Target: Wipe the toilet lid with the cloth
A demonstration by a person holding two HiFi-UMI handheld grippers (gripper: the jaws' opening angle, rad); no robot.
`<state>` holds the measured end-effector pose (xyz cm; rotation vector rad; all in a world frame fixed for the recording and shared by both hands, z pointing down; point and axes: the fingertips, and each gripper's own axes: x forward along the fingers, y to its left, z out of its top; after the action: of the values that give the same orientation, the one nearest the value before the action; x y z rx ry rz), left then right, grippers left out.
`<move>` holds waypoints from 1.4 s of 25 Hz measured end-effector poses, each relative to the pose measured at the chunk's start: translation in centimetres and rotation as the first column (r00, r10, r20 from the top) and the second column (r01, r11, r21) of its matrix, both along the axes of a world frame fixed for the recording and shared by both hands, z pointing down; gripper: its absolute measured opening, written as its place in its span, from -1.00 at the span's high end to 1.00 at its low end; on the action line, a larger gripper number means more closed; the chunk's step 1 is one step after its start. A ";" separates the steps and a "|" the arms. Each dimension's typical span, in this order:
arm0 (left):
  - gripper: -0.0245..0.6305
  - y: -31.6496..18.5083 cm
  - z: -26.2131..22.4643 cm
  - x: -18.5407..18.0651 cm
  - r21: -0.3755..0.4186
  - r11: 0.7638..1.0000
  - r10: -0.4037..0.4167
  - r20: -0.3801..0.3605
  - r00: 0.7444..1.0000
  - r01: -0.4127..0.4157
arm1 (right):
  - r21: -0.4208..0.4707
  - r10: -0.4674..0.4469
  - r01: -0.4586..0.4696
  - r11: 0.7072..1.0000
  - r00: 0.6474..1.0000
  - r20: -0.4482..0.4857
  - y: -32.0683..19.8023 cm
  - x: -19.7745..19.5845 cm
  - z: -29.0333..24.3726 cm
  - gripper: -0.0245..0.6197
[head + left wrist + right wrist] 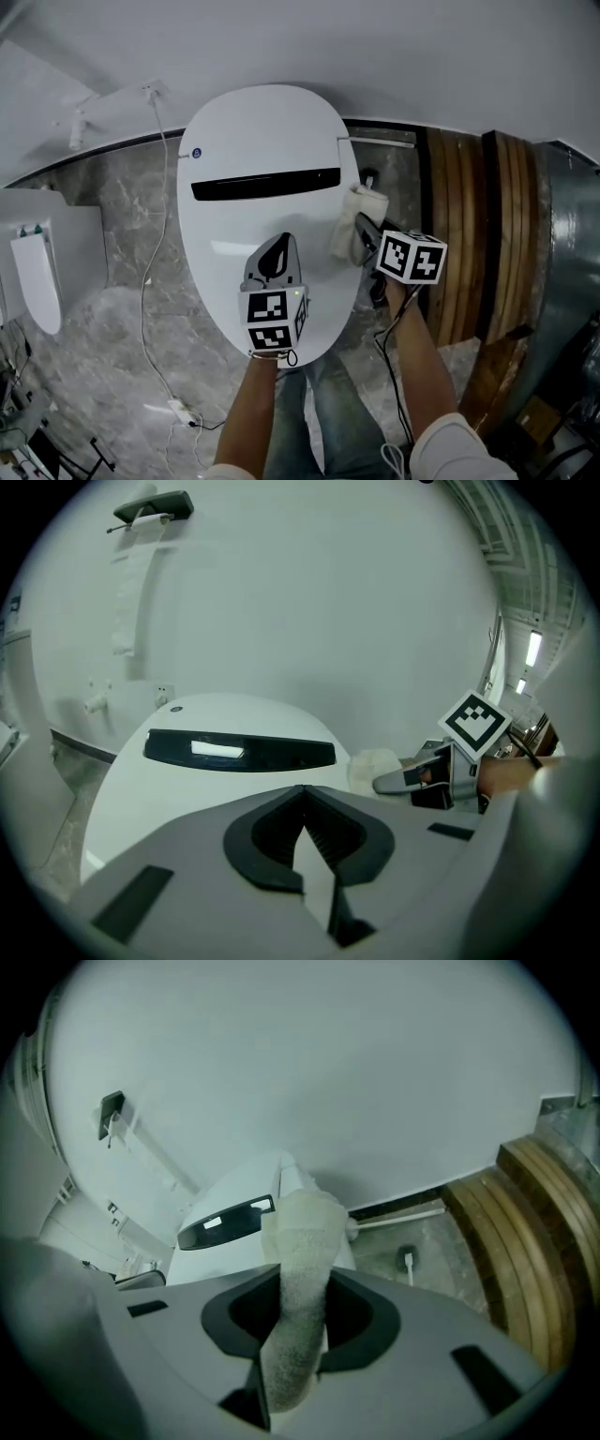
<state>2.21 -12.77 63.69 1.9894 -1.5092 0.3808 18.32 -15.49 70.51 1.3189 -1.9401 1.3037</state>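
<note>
White oval plastic toilet lid (253, 131) looks mostly unwiped: right gripper (364, 232) clamps fuzzy off-white cloth (360, 204) at the lid's edge just ahead; left gripper (278, 249) jaws together, empty.

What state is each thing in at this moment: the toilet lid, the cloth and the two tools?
toilet lid: closed, lying down flat.
cloth: bunched, pinched at one end, by the lid's right edge.
right tool: shut on the cloth.
left tool: jaws together, nothing between them, over the lid's front part.
</note>
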 end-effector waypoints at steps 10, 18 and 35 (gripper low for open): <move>0.89 1.7 -4.3 -11.7 0.097 0.987 -0.140 0.125 0.982 0.128 | 0.043 -0.271 0.271 0.962 0.912 0.308 7.9 -21.6 -2.0 0.63; 0.89 4.0 -6.1 -18.4 0.113 0.967 -0.246 0.169 0.954 0.229 | -0.023 -0.380 0.408 0.913 0.868 0.321 10.3 -34.4 0.2 0.63; 0.89 6.6 -0.1 -8.6 -0.028 0.992 -0.118 0.056 0.991 0.119 | -0.023 -0.216 0.222 0.975 0.966 0.141 8.2 -10.3 0.6 0.63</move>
<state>-6.42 -6.15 63.63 1.8688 -1.6369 0.4091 8.07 -7.26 71.15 0.9855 -2.0747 1.3444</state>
